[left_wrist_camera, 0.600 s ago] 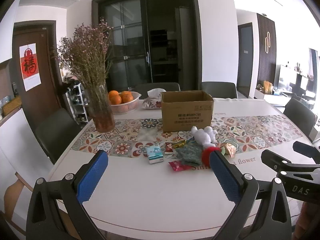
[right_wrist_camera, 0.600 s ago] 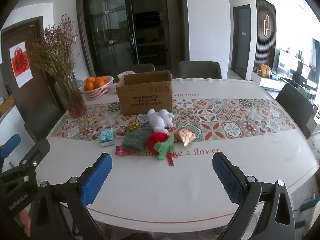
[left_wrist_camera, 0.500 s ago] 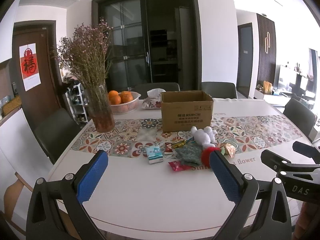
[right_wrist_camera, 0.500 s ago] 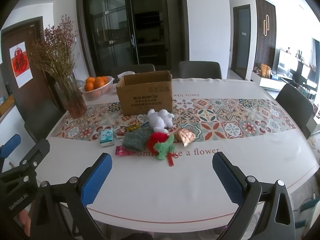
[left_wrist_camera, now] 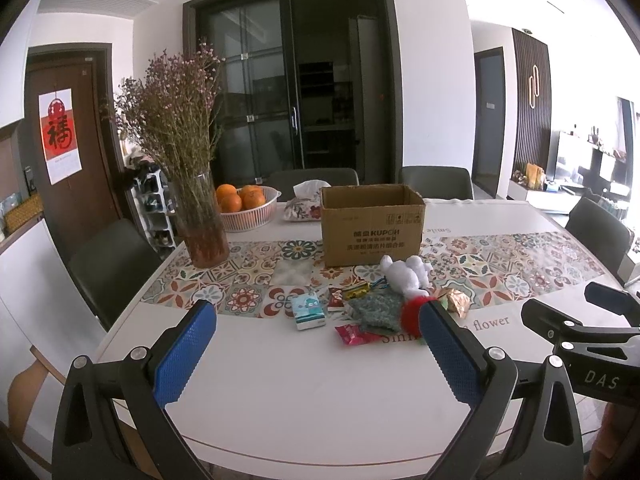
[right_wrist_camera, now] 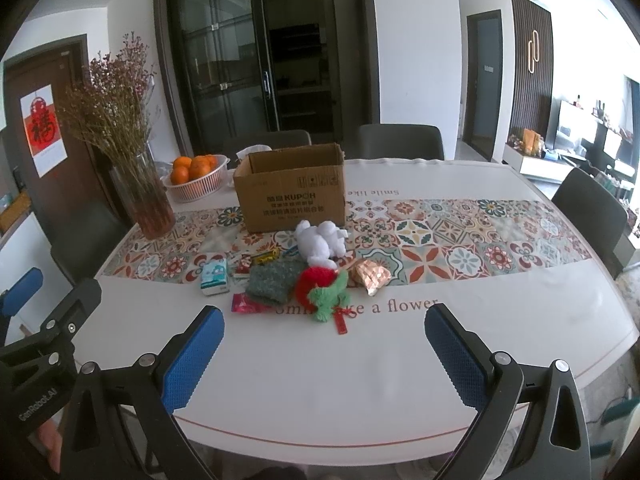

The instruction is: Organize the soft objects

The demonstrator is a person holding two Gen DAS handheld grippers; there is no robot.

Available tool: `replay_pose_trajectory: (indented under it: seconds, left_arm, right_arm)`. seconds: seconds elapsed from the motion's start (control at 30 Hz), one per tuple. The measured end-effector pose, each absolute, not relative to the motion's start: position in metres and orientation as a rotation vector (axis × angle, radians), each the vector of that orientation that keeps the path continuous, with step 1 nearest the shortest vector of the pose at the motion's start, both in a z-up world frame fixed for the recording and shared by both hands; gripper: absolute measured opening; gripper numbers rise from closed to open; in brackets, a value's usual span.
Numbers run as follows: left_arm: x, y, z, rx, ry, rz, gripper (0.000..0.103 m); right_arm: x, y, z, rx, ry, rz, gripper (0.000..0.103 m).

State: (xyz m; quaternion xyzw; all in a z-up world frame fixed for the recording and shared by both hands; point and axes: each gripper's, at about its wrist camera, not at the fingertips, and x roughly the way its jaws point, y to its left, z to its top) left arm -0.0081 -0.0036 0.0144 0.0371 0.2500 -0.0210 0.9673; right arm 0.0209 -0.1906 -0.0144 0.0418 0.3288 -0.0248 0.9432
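Near the box, just in front of it, the soft toys lie untouched among wrappers. Nothing has changed since 0.6 s ago: both the left gripper and right gripper hover well short, jaws wide and empty, so sorting has not begun.

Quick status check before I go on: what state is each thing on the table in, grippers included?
Left gripper: open, empty.
Right gripper: open, empty.
Cardboard box: upright, top open.
White plush toy: lying on the table runner, outside the box.
Red and green plush toy: lying outside the box.
Green knitted piece: flat on the table.
Tissue pack: lying flat.
Fruit basket: holds oranges.
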Motion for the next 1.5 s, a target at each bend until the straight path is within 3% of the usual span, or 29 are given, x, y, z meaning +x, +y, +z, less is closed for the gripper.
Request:
replay_pose_trajectory:
  seconds: [1.5]
  left_arm:
    - [-0.0045, -0.0104, 0.01, 0.085, 0.528, -0.059, 0.103]
  right_arm:
    - [0.024, -0.197, -0.0155, 0.095, 0.686, -0.047, 0.102]
